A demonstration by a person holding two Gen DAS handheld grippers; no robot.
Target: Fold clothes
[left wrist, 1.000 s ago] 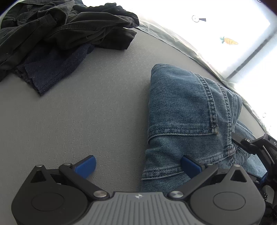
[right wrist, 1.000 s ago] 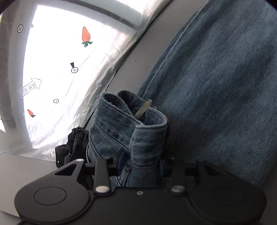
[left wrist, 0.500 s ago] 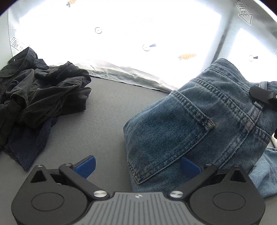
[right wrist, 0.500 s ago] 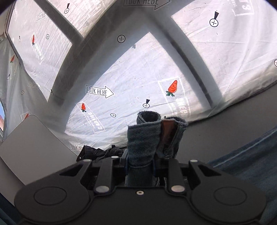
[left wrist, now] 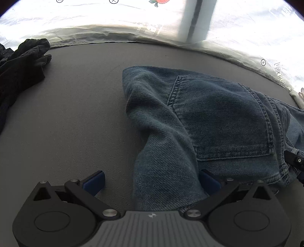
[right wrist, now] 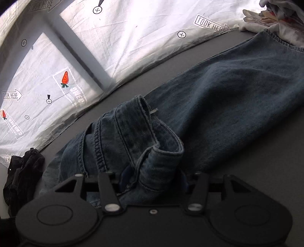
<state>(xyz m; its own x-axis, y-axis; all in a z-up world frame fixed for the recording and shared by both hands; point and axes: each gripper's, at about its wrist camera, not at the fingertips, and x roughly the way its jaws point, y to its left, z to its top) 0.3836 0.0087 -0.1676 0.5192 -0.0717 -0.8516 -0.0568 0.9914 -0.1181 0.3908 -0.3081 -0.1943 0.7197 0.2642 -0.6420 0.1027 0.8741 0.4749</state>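
Blue jeans [left wrist: 218,117] lie on the grey table [left wrist: 76,114] with a back pocket facing up. My left gripper [left wrist: 152,180] is open just above the table. A ridge of denim runs between its blue pads [left wrist: 94,182]. In the right wrist view one trouser leg [right wrist: 237,91] stretches away to the upper right. A bunched fold of the waistband [right wrist: 152,152] sits between the fingers of my right gripper [right wrist: 154,178]. Its jaws are opening and the fold sags loose on the table. The right gripper's tip [left wrist: 294,161] shows at the left view's right edge.
A heap of dark clothes [left wrist: 20,64] lies at the table's far left and also shows as a dark heap [right wrist: 22,176] in the right wrist view. White garments [right wrist: 269,17] sit beyond the trouser leg's hem. A white printed sheet [right wrist: 133,38] hangs behind the table's far edge.
Half a second ago my right gripper held the waistband pinched up in the air; now the fold rests on the table and the jaws stand wider. My left gripper slid sideways along the jeans, still open.
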